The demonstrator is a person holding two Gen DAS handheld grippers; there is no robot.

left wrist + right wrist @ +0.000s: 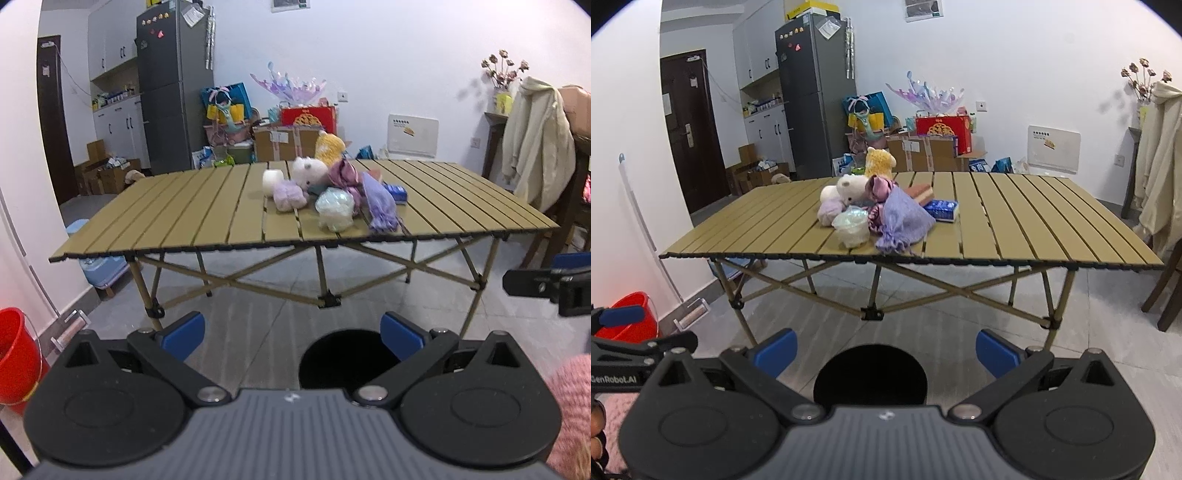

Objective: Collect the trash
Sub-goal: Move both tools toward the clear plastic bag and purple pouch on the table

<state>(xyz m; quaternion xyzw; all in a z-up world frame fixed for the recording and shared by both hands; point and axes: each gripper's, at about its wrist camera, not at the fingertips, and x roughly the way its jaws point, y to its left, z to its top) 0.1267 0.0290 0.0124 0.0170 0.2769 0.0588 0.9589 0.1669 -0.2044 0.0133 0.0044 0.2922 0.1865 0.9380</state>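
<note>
A pile of items lies on the tan slatted folding table (184,221) (1015,229): a crumpled whitish plastic bag (335,208) (851,226), a purple knitted pouch (380,206) (905,221), a blue tissue pack (397,192) (942,209), plush toys (308,170) (851,186) and a white roll (272,180). A black round bin (341,360) (870,374) stands on the floor in front of the table. My left gripper (291,336) and right gripper (884,350) are both open and empty, held low above the bin, well short of the table.
A red bucket (14,354) (631,317) stands on the floor at left. A chair with a cream coat (535,147) (1160,166) is at right. Boxes and a fridge (173,92) line the back wall.
</note>
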